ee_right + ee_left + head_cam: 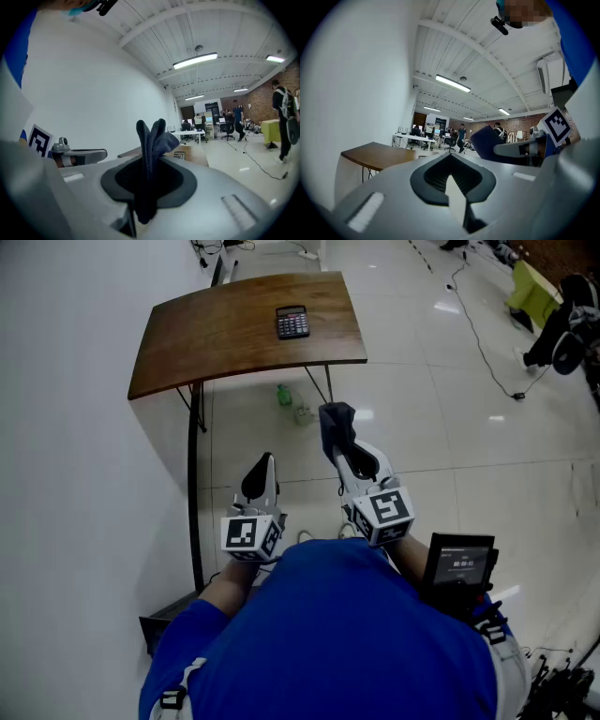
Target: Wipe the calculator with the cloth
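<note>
The brown wooden worktop (216, 334) stands ahead of the person against a white wall, its near edge curved. Its far corner is cut off by the top of the head view.

The right hand-held gripper (339, 427) is held above the floor, short of the worktop, pointing toward it. Its jaws are clamped on the dark blue cloth (336, 420). The left hand-held gripper (265, 463) is level with it to the left, jaws together with nothing between them (452, 180).

The cloth (152, 136) stands up out of the jaws in a bunched fold, its long axis in line with them and its loose end toward the worktop. How much of it lies inside the jaws cannot be seen.

The calculator (292, 322) lies flat near the worktop's right side, well apart from both grippers. It is black, with rows of keys. Its long axis runs away from the person, what seems to be the display end farthest (too small to be sure). In the right gripper view it (179, 155) is partly hidden behind the cloth.
</note>
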